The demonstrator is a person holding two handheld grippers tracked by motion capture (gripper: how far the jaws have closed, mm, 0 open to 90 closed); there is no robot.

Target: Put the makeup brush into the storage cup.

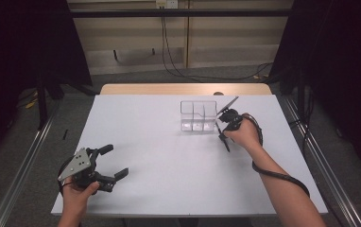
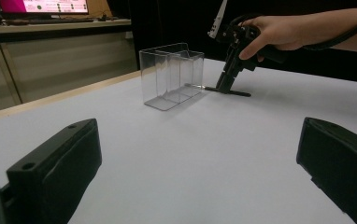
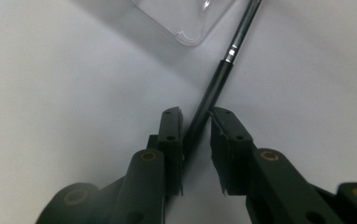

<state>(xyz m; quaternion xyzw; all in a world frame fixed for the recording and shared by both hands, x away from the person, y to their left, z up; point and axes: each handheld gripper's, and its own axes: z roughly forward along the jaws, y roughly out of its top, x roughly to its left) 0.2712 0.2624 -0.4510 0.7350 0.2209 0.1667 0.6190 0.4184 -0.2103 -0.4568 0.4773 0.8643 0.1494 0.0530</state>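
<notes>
A slim black pen (image 3: 218,84) with a silver tip lies flat on the white table (image 1: 169,189). Its tip points at the corner of a clear plastic organizer box (image 1: 197,115) with several compartments. My right gripper (image 3: 196,116) points down over the pen's rear half. The pen runs between the jaws, close along one pad, and a gap shows beside the other pad. In the high view the right gripper (image 1: 223,136) sits just right of the box. My left gripper (image 1: 117,161) is held near the front left of the table, jaws wide open with nothing between them.
The clear box (image 2: 169,77) stands upright and looks empty, and the pen (image 2: 228,92) lies at its right foot. A cable loops from the right gripper along the forearm. A wooden edge borders the table's far side. Dark curtains hang left and right.
</notes>
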